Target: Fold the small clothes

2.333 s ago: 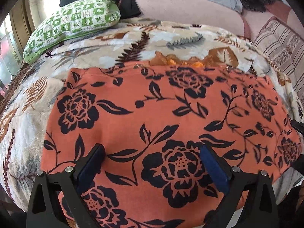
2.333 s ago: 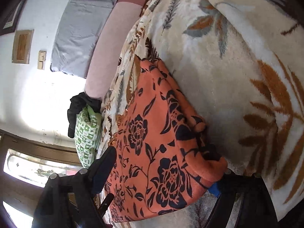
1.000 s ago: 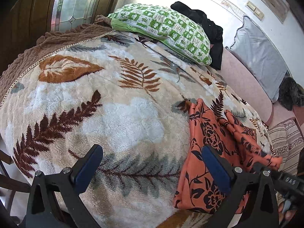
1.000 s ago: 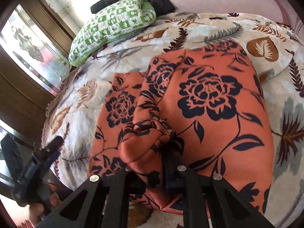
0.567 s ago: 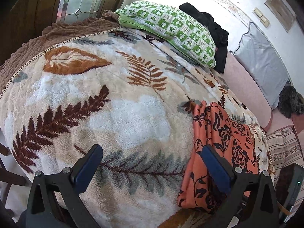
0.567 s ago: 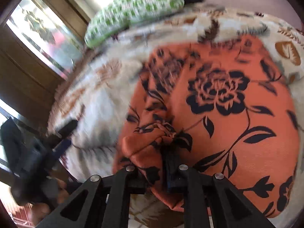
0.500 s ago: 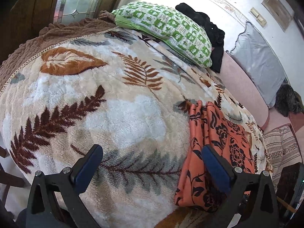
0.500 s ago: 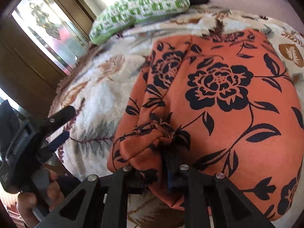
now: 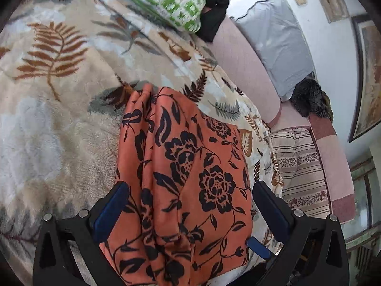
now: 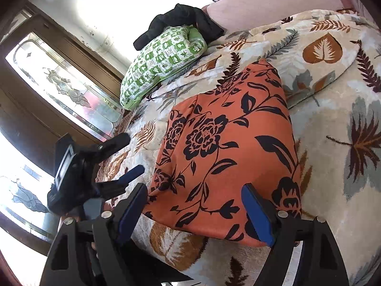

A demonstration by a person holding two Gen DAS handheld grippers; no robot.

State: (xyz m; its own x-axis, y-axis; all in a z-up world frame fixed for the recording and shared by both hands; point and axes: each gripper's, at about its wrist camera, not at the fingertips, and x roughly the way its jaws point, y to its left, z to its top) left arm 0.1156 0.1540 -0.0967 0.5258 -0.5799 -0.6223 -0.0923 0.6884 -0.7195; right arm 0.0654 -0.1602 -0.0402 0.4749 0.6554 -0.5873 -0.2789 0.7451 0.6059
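An orange garment with black flowers (image 9: 190,178) lies folded on a leaf-print blanket (image 9: 59,124); it also shows in the right wrist view (image 10: 226,147). My left gripper (image 9: 190,212) is open, its jaws spread on either side of the garment's near end. My right gripper (image 10: 194,214) is open and empty, its jaws wide at the garment's near edge. The left gripper also shows in the right wrist view (image 10: 123,157), open beside the garment's left edge. A blue right fingertip (image 9: 258,246) shows low in the left view.
A green checked pillow (image 10: 164,57) with a black garment (image 10: 181,19) on it lies at the bed's far end. A pink sofa back (image 9: 240,64), grey cushion (image 9: 278,40) and striped cloth (image 9: 300,166) lie beyond. A glass-panelled wooden door (image 10: 62,88) stands left.
My right gripper has opened and let go of the garment fold, which now lies flat. My left gripper has swung right over the garment.
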